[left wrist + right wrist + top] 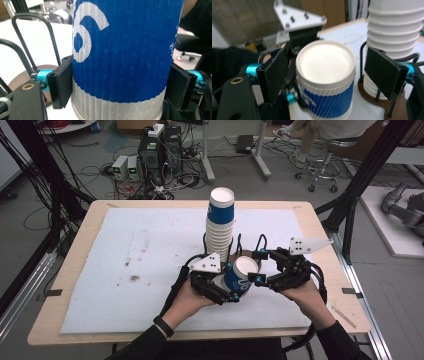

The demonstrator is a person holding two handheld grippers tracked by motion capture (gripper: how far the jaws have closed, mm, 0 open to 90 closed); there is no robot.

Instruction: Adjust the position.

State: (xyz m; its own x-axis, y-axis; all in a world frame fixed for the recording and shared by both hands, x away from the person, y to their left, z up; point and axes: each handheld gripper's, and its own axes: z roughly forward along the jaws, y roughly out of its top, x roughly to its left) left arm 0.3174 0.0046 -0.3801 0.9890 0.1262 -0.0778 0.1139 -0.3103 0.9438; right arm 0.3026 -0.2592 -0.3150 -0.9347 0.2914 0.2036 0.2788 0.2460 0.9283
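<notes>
- The left hand-held gripper clamps a single cup; in the left gripper view its two black pads press against the cup's ribbed sides, partway closed.
- The right hand-held gripper stands with jaws apart around the cup's rim end; in the right gripper view the pads flank the cup with a gap on each side, holding nothing.
- The cup lies tilted between the two hands, just in front of the stack, near the front middle of the bench.
- Progress, as a judgement: one cup seems to be separated from the stack and passed to the left side; the tall stack remains, so most of the work looks left.
- The cup is corrugated paper, blue with white lettering, a white band and a rolled white rim.
- The stack is nested white ribbed cups topped by a blue one, standing in a black wire holder on a round brown base.
- A white, slightly stained sheet covers the pale wooden bench.
</notes>
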